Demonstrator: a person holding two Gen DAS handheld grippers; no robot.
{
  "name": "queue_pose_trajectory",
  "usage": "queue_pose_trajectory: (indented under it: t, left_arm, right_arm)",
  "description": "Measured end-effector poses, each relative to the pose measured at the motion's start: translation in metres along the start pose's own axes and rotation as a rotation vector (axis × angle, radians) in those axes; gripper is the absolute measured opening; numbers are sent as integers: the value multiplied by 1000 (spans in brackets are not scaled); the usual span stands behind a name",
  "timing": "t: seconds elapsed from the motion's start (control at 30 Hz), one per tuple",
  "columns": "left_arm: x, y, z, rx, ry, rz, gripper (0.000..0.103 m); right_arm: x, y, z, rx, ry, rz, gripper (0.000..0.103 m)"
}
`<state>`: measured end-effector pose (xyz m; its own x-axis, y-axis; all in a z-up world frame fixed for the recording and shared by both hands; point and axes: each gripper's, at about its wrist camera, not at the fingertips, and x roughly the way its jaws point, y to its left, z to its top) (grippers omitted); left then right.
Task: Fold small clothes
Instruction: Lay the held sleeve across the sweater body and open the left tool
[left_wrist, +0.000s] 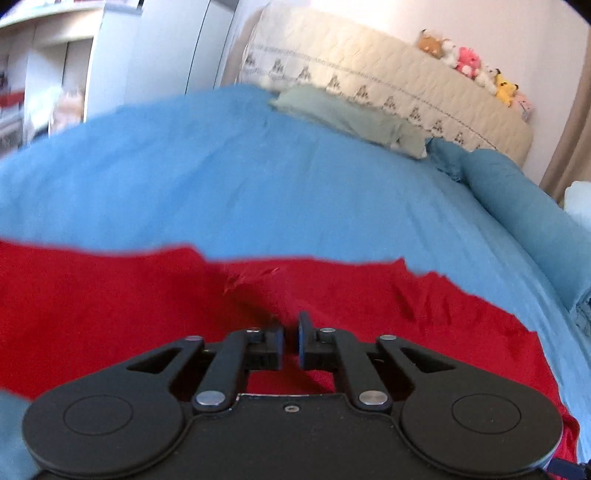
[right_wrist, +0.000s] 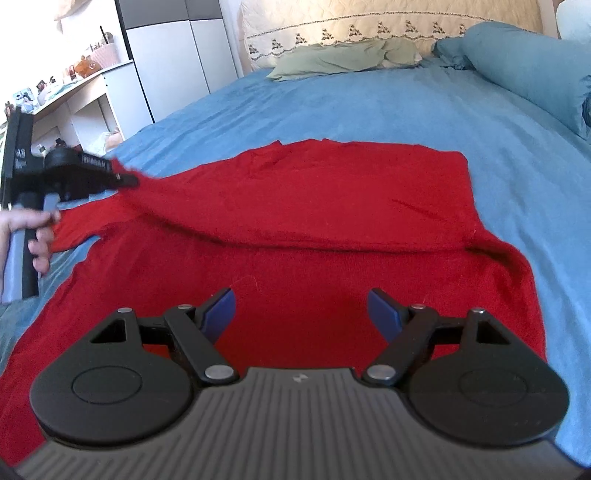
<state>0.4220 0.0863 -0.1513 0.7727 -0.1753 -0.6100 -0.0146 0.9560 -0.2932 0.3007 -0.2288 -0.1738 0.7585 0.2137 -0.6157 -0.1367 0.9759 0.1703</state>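
A red knit garment (right_wrist: 295, 206) lies spread on the blue bedsheet (right_wrist: 332, 110), with its far part folded over toward me along a crease. My left gripper (left_wrist: 291, 332) is shut on an edge of the red garment (left_wrist: 147, 314) and lifts it. It also shows in the right wrist view (right_wrist: 125, 179) at the garment's left side, pinching the cloth. My right gripper (right_wrist: 303, 306) is open and empty, hovering over the near part of the garment.
A pale green cloth (right_wrist: 332, 57) lies near the cream headboard (right_wrist: 369, 26). A blue bolster pillow (right_wrist: 524, 74) runs along the right. Plush toys (left_wrist: 476, 70) sit on the headboard. A white desk (right_wrist: 74, 96) and wardrobe (right_wrist: 173, 55) stand left of the bed.
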Motion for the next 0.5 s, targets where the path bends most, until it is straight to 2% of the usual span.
queue_pose_trajectory:
  t: [0.03, 0.07, 0.1, 0.13, 0.2, 0.3, 0.4, 0.5]
  left_arm:
    - [-1, 4, -2, -19, 6, -4, 45]
    - [-6, 9, -6, -41, 1, -5, 59]
    - [-12, 12, -8, -58, -17, -5, 78]
    - [-18, 13, -9, -65, -44, -6, 88]
    - [-30, 15, -10, -53, -86, -9, 94]
    - [-43, 14, -6, -19, -122, -13, 94]
    - [-44, 9, -1, 14, -135, -19, 94]
    - [-34, 8, -1, 42, -110, -24, 94]
  right_arm:
    - [0, 0, 1, -5, -3, -1, 94]
    - [1, 1, 4, -13, -12, -6, 94]
    - [1, 1, 8, -25, -24, -14, 94]
    - [3, 1, 11, -36, -37, -25, 95]
    - [10, -1, 21, -51, -58, -47, 99]
    - [30, -7, 37, -66, -76, -74, 99]
    - [53, -12, 44, -90, -80, -93, 99]
    - [75, -26, 43, -89, -29, -130, 99]
